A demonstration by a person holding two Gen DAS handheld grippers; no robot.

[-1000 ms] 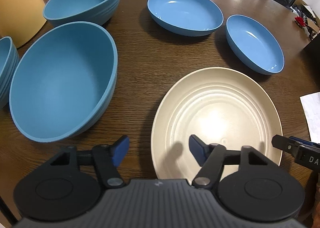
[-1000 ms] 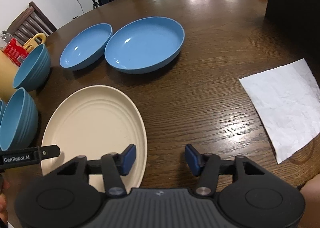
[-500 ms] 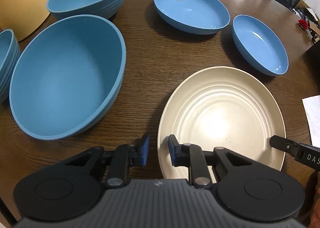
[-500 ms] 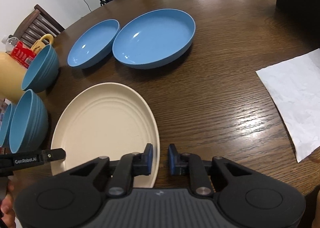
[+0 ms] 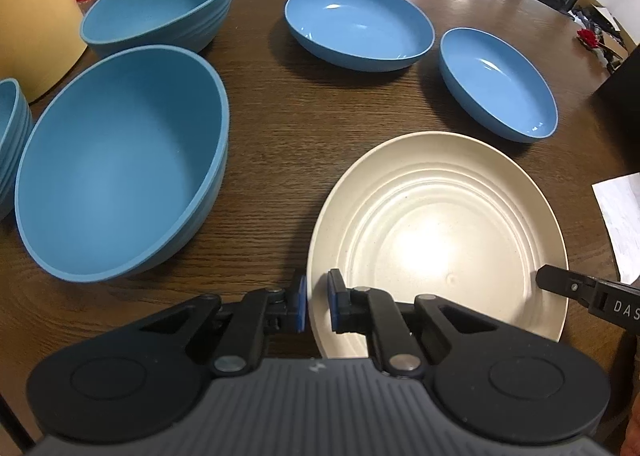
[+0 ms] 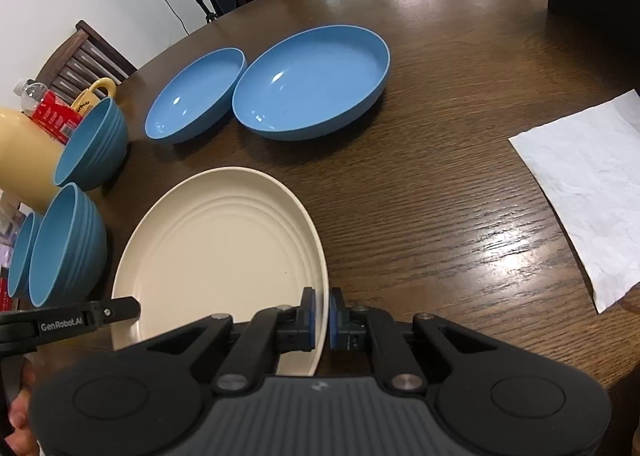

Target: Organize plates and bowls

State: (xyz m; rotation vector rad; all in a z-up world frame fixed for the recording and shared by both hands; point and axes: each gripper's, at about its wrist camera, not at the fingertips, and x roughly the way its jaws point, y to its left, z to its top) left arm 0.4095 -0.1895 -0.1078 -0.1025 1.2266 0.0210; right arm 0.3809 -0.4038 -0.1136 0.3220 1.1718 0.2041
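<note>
Now left gripper (image 5: 317, 306), right gripper (image 6: 321, 319) each clamp opposite cream plate (image 5: 436, 236) rims.

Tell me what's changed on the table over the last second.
Both tongs closed onto the cream plate: the left tongs on its left rim, the right tongs on its right rim. The plate, blue bowls and paper stayed put.

Black gripper (image 5: 317, 302), blue pads (image 5: 333, 302)

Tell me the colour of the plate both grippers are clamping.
Cream, with raised concentric rings; the plate shows best in the left wrist view.
</note>
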